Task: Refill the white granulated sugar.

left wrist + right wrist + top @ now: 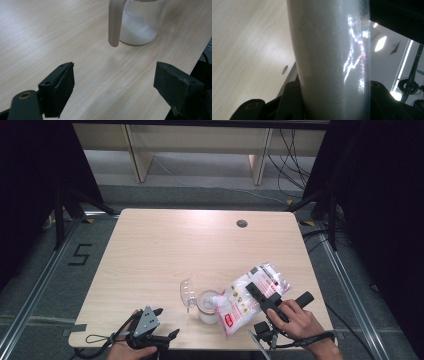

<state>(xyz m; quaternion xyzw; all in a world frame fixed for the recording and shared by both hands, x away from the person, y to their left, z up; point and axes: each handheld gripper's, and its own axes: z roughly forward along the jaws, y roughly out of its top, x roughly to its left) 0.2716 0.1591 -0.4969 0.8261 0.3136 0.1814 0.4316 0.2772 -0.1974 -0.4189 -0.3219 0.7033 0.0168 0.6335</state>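
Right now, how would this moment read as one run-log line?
right gripper: shut on bag, tipped over jar | left gripper: open, idle | jar: white powder inside, lid open

Far tabletop [165,245] bare, jar [207,306] and tilted bag [252,295] crowd near edge

In the right gripper view the bag [329,57] lies too close to the lens, blurred, its print unreadable and both ends cut off. In the left gripper view the jar [138,22] loses its top at the upper edge. The bag's print stays too small to read in the high view.
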